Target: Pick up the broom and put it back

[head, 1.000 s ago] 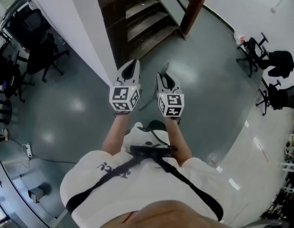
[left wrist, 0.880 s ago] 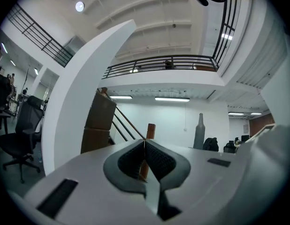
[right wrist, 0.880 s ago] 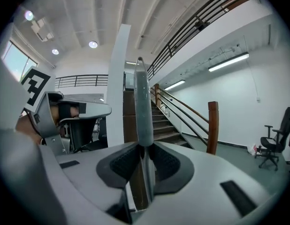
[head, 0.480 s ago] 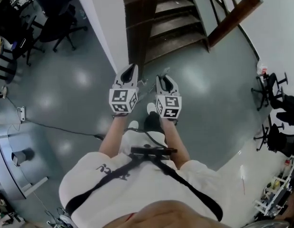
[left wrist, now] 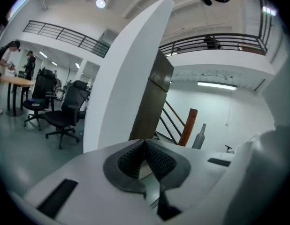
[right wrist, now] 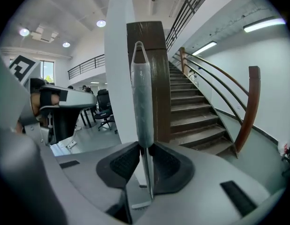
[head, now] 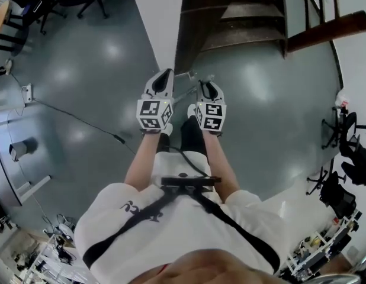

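1. The broom handle [right wrist: 141, 93] is pinched between the black pads [right wrist: 122, 162] of the right gripper [right wrist: 145, 146]. It is gripped just where the thick grip sleeve narrows into the thin shaft. The sleeve is seen rising upright well past the fingertips, in line with the dark side panel [right wrist: 159, 78] of the staircase [head: 254, 16]. The brush end is shown in no view.
2. The fingers of the left gripper [left wrist: 145, 142] are pressed together at their tips, and nothing is seen between them. The gripper is held just beside the right one and apart from the handle.
3. Compared with a second ago, the staircase has been pushed to the top edge of the head view. The wooden newel post [head: 325, 31] has been carried from top centre to the upper right. A floor cable [head: 76, 118] has been brought into view at the left. The clamp on the handle is unchanged.
4. The floor [head: 82, 70] is a glossy grey-green that mirrors the lamps. The wall [head: 156, 16] is smooth and white, and the treads are dark. The handle sleeve is grey, rounded and tapered to a hanging loop. The pads are finely ribbed and set in pale grey shells.
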A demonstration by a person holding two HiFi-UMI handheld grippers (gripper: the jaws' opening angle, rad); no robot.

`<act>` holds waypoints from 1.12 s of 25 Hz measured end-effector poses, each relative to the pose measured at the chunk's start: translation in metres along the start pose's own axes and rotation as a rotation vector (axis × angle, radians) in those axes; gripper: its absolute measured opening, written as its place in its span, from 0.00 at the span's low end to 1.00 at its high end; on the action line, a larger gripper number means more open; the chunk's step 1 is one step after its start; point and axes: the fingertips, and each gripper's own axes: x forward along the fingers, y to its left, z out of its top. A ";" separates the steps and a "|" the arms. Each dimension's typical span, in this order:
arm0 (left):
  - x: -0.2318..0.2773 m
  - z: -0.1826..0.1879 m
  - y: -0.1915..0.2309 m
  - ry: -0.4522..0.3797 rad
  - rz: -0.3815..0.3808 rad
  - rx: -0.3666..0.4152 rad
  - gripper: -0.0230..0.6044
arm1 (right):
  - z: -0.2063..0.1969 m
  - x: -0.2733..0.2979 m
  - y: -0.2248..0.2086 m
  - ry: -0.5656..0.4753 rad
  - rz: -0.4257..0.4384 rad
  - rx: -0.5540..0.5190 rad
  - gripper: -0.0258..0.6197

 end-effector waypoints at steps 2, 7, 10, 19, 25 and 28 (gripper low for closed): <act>0.001 -0.010 0.014 0.018 0.021 -0.048 0.06 | -0.012 0.017 0.002 0.033 0.009 -0.009 0.19; 0.004 -0.033 0.043 0.056 0.064 -0.091 0.06 | -0.043 0.060 0.009 0.115 0.014 -0.057 0.19; 0.004 -0.051 0.053 0.081 0.079 -0.107 0.06 | -0.069 0.083 0.006 0.165 0.002 -0.053 0.19; 0.009 -0.097 0.071 0.164 0.090 -0.128 0.06 | -0.131 0.140 0.005 0.310 -0.060 -0.025 0.19; 0.013 -0.117 0.080 0.186 0.097 -0.139 0.06 | -0.161 0.175 0.012 0.369 -0.051 -0.035 0.19; 0.016 -0.121 0.080 0.194 0.104 -0.141 0.06 | -0.161 0.191 0.010 0.367 -0.057 -0.025 0.19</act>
